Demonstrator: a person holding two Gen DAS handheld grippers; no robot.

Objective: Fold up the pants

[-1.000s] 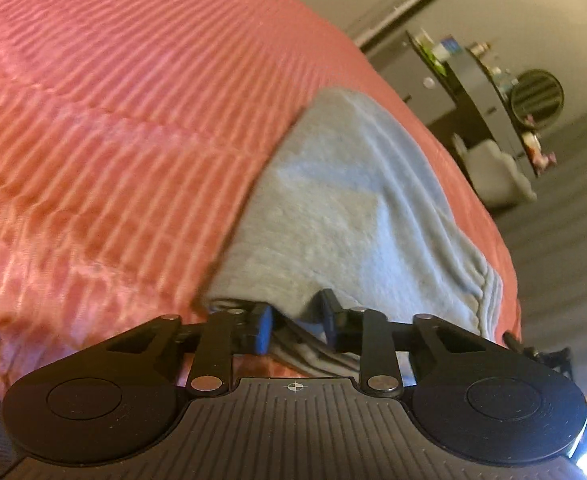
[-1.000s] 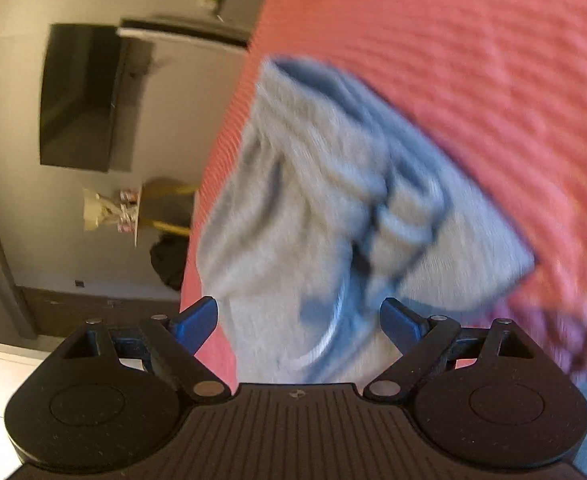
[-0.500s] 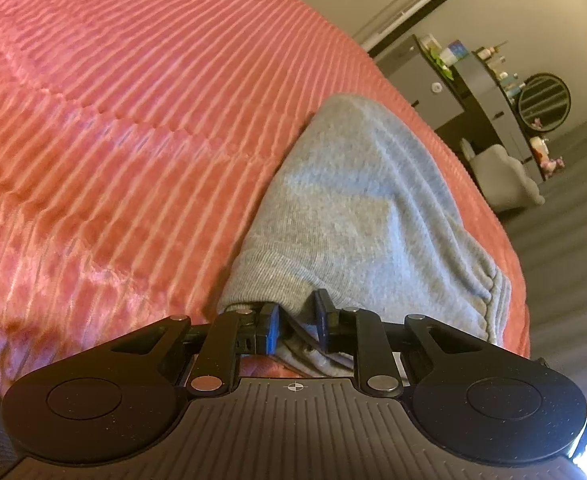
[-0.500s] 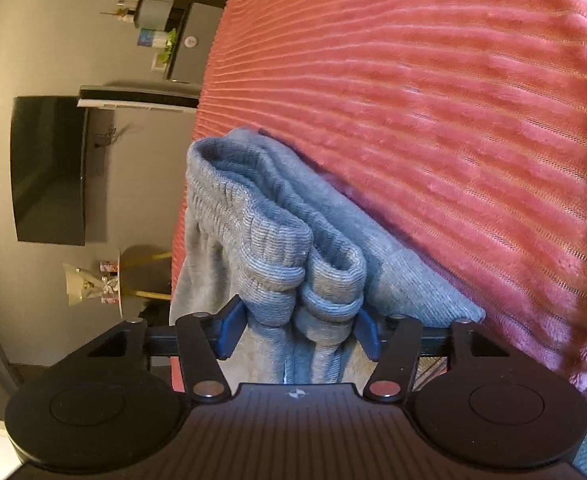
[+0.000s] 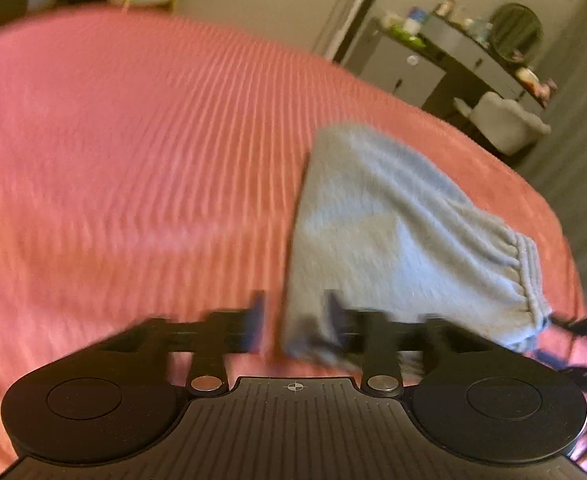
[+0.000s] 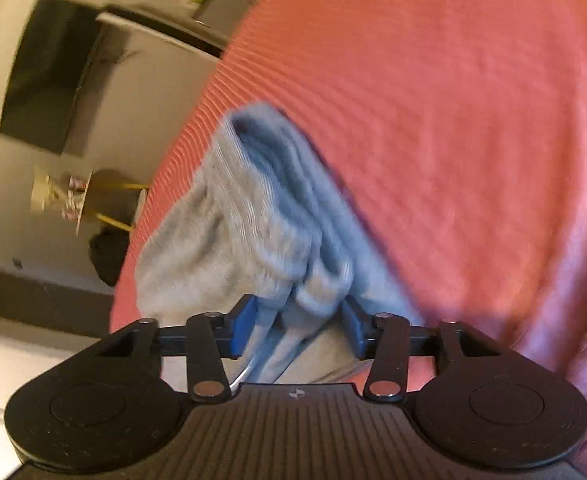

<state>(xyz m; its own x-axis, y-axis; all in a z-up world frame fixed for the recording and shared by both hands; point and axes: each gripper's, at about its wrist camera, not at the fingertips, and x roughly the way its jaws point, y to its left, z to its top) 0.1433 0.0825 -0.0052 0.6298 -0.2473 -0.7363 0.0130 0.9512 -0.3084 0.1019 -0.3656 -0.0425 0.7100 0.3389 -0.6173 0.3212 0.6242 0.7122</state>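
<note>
In the left wrist view, the ribbed coral-red bedspread [image 5: 133,152] fills the left and middle of the picture, its cords blurred. The left gripper [image 5: 293,322] sits low at centre with its jaws parted; a corner of the folded pale grey-blue knit pants [image 5: 393,232] lies in the gap, and the blur hides whether either finger touches the cloth. The pants lie on the bedspread to the right of centre, near the bed's right edge, with a gathered ribbed cuff or band [image 5: 527,276] at their right end. Beyond the bed, upper right, stand a grey cabinet [image 5: 401,68], a dark dresser top crowded with small bottles [image 5: 461,40], a round dark mirror [image 5: 519,32] and a pale upholstered chair [image 5: 505,120].

In the right wrist view, a dark flat screen [image 6: 49,76] hangs on the beige wall at far left, with a small round table on gold legs [image 6: 89,200] below it. Right of these, the same pants [image 6: 253,216] lie at the bedspread's [image 6: 453,120] edge, their thick ribbed folds stacked and running toward the camera. The right gripper [image 6: 297,326] has its blue-padded fingers [image 6: 242,326] on either side of the bunched folds, closed in against the cloth and gripping it. The bedspread takes up the rest of the frame to the right.
</note>
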